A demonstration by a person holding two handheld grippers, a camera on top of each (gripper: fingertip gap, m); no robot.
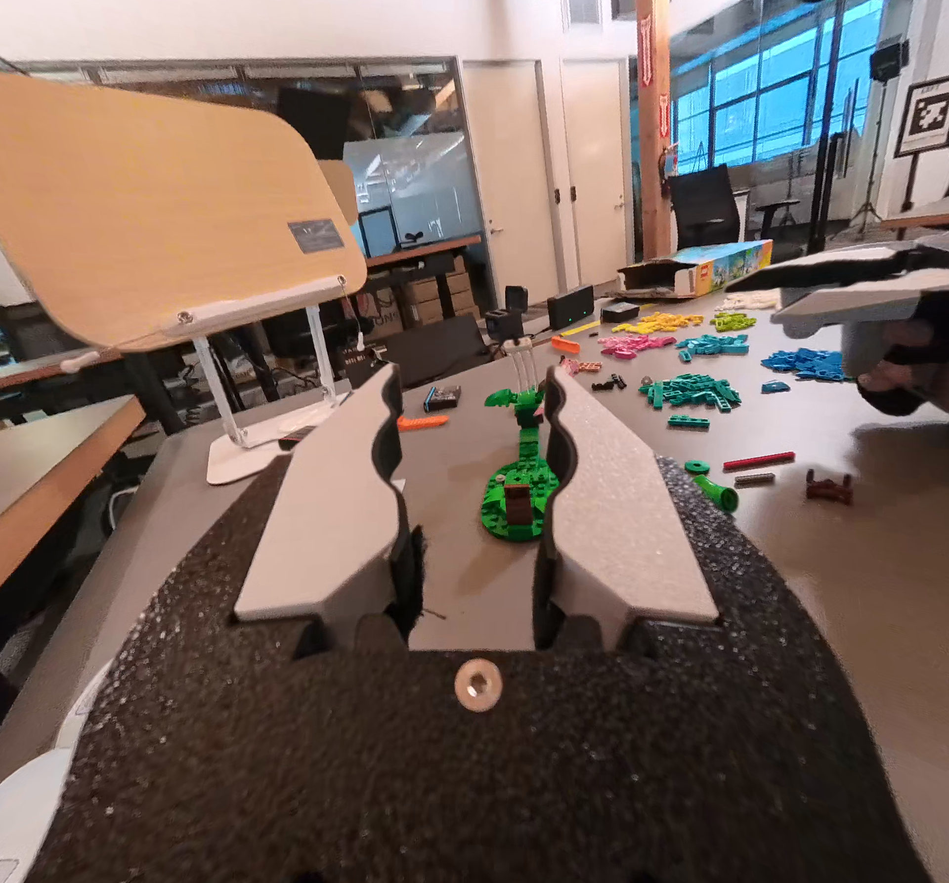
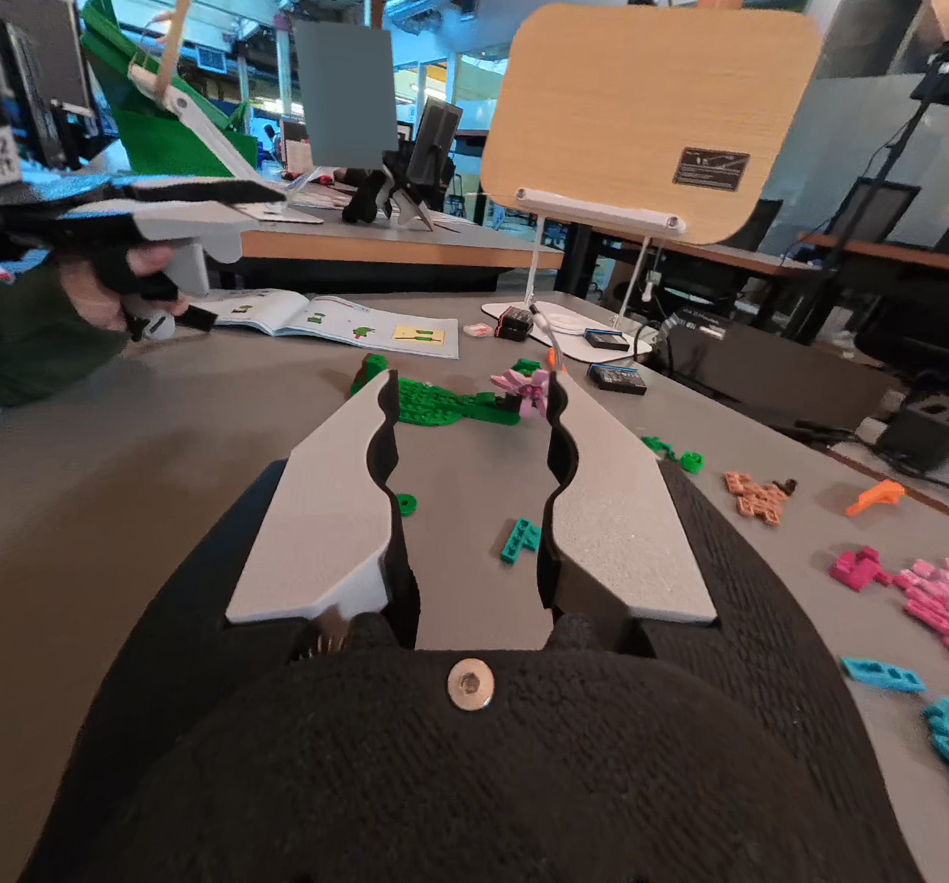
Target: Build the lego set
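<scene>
Both pairs of jaws stand apart and hold nothing. Bare grey counter [image 1: 847, 617] fills the gap of the left gripper [image 1: 472, 386], and the green lego model [image 1: 518, 494] sits just beyond, close to its right-hand finger. Its long axis runs away from that camera, leafy end farthest. Seen past the right gripper [image 2: 470, 386], the model [image 2: 447, 404] lies crosswise, pink flower [image 2: 524, 388] at its right end.
</scene>
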